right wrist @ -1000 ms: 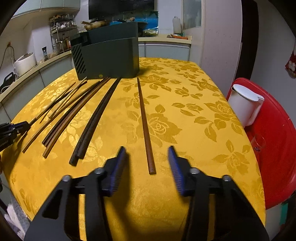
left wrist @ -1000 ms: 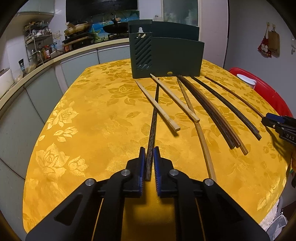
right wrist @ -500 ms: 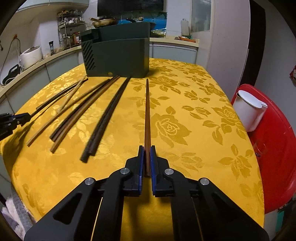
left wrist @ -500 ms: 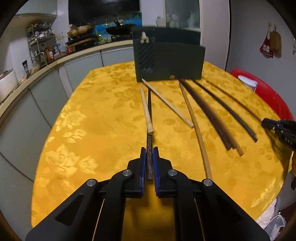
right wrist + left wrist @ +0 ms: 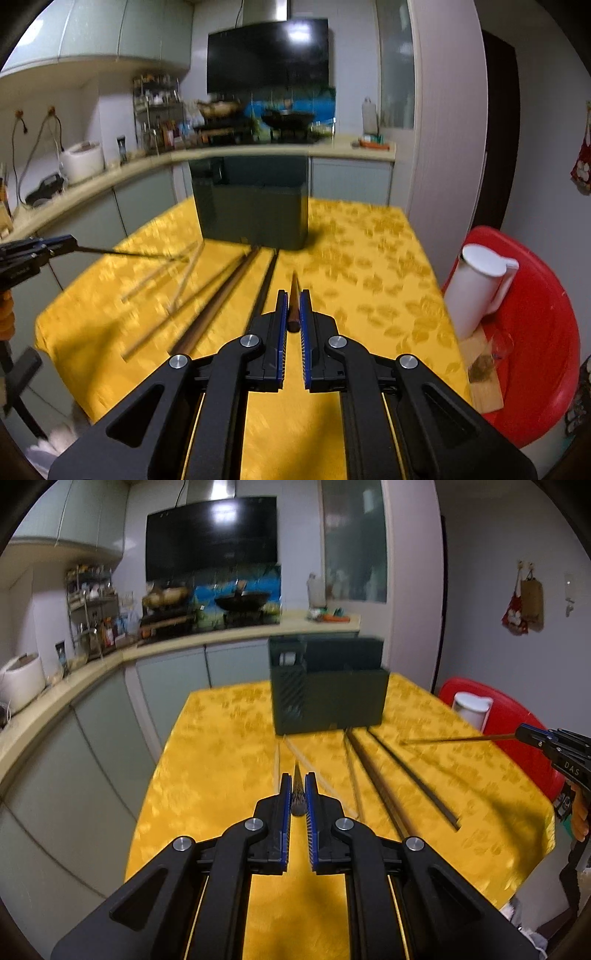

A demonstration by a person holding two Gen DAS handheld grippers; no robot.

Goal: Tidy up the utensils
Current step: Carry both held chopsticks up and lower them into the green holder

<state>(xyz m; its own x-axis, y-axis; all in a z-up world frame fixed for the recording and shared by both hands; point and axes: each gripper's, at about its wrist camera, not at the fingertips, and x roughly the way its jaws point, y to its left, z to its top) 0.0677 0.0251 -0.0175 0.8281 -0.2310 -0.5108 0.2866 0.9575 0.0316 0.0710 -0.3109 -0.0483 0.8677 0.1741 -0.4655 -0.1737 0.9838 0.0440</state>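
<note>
My left gripper [image 5: 297, 781] is shut on a dark speckled chopstick [image 5: 297, 794] and holds it lifted above the yellow table, pointing toward the dark green utensil holder [image 5: 327, 692]. My right gripper [image 5: 293, 297] is shut on a brown chopstick [image 5: 294, 302], also lifted and pointing at the holder [image 5: 255, 206]. Each gripper shows in the other view, the right [image 5: 546, 740] and the left [image 5: 37, 247]. Several chopsticks, light [image 5: 321, 775] and dark [image 5: 410, 775], lie on the cloth.
A red stool [image 5: 532, 332] with a white lidded jug [image 5: 480, 288] stands right of the table. A kitchen counter [image 5: 92, 668] with a rice cooker [image 5: 20, 681] and stove runs behind and to the left. The table's front edge is near me.
Both grippers have lifted their chopsticks off the table and tilted up to face the holder. A second ago the right gripper was open around its chopstick; it then shut on it.
</note>
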